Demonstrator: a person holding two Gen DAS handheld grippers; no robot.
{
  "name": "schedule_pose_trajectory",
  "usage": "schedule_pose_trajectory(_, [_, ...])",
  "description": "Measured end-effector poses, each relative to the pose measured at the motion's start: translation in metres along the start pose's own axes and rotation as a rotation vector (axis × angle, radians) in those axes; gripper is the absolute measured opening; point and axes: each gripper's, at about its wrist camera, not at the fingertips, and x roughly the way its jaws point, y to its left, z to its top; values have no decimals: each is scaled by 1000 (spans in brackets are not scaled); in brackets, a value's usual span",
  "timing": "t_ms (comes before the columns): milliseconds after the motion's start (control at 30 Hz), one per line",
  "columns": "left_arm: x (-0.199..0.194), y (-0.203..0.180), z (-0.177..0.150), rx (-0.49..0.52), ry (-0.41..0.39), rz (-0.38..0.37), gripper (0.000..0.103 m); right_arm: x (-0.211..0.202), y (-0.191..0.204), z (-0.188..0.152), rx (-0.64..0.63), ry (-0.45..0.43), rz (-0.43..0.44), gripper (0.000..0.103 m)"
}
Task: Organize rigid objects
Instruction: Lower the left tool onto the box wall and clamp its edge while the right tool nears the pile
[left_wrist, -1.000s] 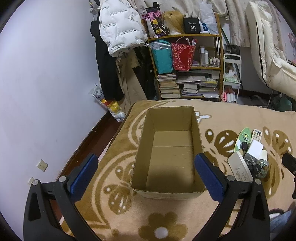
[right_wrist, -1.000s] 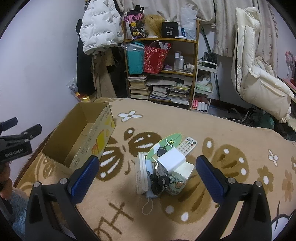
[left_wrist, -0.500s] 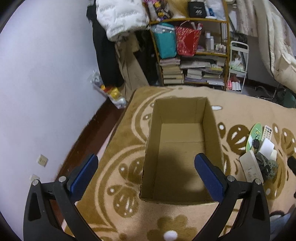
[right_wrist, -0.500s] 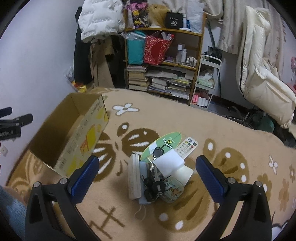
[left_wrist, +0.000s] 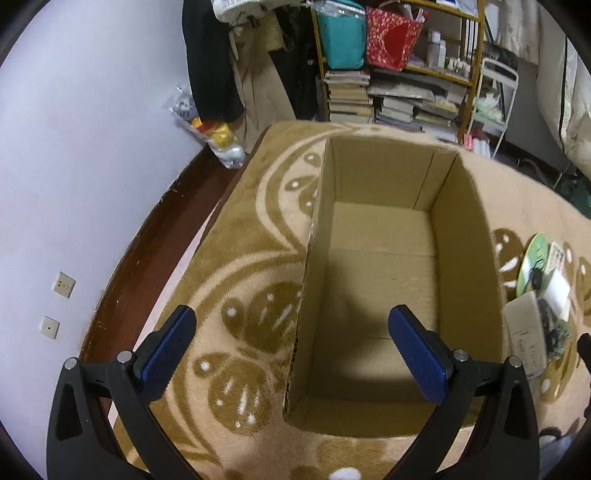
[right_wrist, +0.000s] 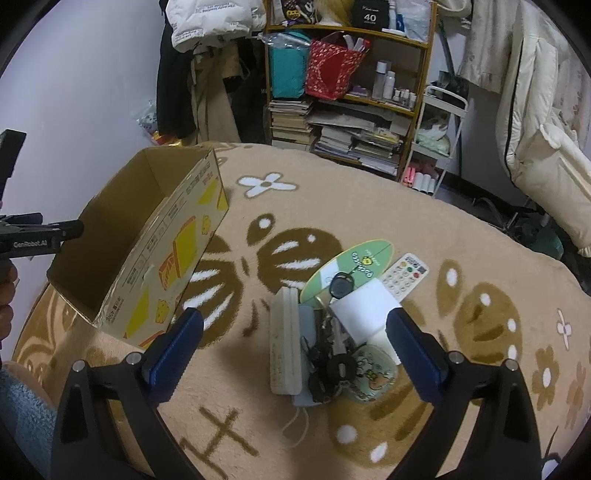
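An empty cardboard box stands open on the patterned bedspread; its printed yellow side faces the right wrist view. My left gripper hangs open over the box's near left wall, holding nothing. My right gripper is open above a small pile: a long white case, a white block, black keys, a round tin, a green oval card and a white remote. The same pile lies right of the box in the left wrist view.
A shelf crammed with books, bags and bottles stands behind the bed. Coats hang on the wall at the back left. A white quilt is draped at the right. Dark floor runs along the bed's left edge.
The left gripper has moved forward and down over the box, which now looks larger. The right gripper has closed in on the pile, which sits between its fingers.
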Motion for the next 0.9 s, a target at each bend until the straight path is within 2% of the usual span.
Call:
schedule_pose_trajectory(167, [20, -6, 2, 12, 32, -4, 99, 16, 6, 2, 4, 14, 30, 103])
schedule_pose_trajectory(300, [23, -12, 3, 35, 32, -1, 98, 30, 7, 4, 21, 37, 72, 93])
schedule_pose_trajectory(667, [40, -24, 0, 84, 50, 58, 98, 66, 6, -3, 18, 101, 96, 93])
schedule_pose_trajectory(900, [57, -31, -6, 119, 109, 73, 90, 76, -1, -9, 57, 125, 117, 93])
